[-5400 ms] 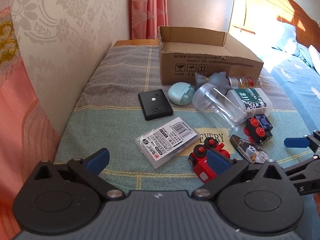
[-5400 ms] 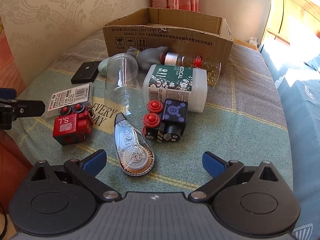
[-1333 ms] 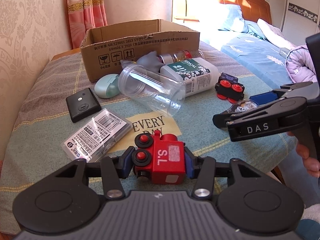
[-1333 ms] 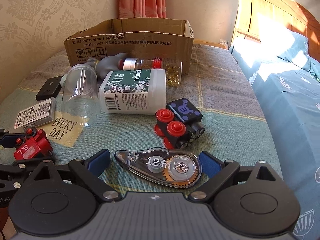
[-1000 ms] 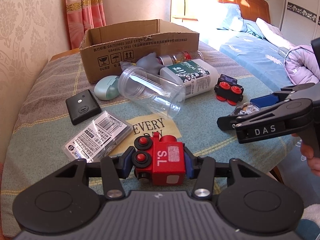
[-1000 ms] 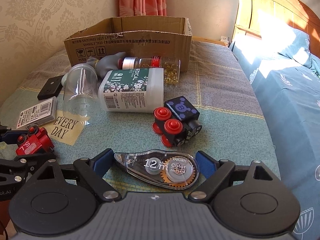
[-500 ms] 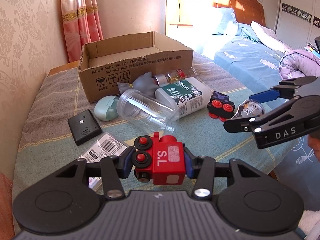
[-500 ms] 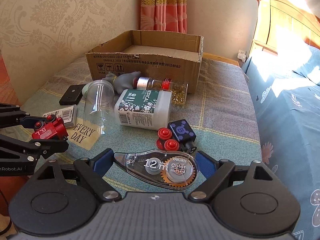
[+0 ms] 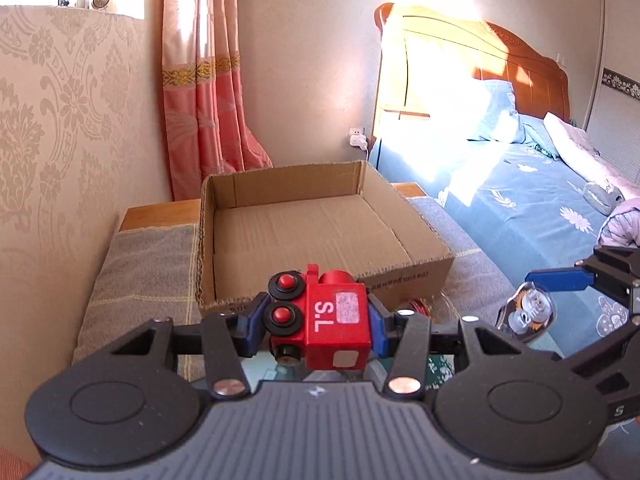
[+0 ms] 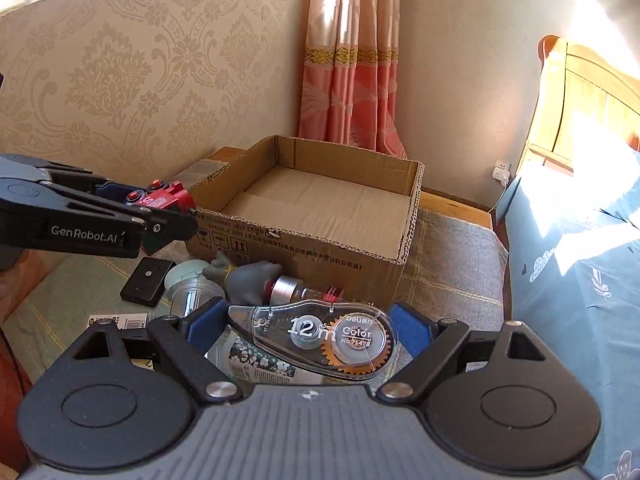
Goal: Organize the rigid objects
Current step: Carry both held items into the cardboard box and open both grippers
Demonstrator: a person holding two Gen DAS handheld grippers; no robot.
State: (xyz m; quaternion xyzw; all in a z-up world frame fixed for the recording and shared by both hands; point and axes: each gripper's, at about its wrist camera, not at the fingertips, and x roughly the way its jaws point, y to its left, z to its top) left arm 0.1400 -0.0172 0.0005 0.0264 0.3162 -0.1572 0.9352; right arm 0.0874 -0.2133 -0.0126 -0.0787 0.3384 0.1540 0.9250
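The box (image 10: 320, 216) sits on the table (image 10: 452, 272), near the wall. In front of the box lie a bottle (image 10: 296, 290), a jar (image 10: 192, 296) and a flat case (image 10: 144, 282). The bed (image 9: 520, 200) stands to the right of the table.

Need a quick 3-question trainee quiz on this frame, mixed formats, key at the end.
1. True or false: the cardboard box already holds at least one item.
2. Multiple choice: what does the left claw grip? A) a clear jar B) the red toy train C) a black remote
3. Fill in: the right claw is clamped across a clear ______ marked "12m".

Key
1. False: only the bare cardboard floor shows in both views.
2. B: the blue pads press both sides of the train.
3. Correction tape dispenser: it is held lengthwise between the pads, above the clutter in front of the box.
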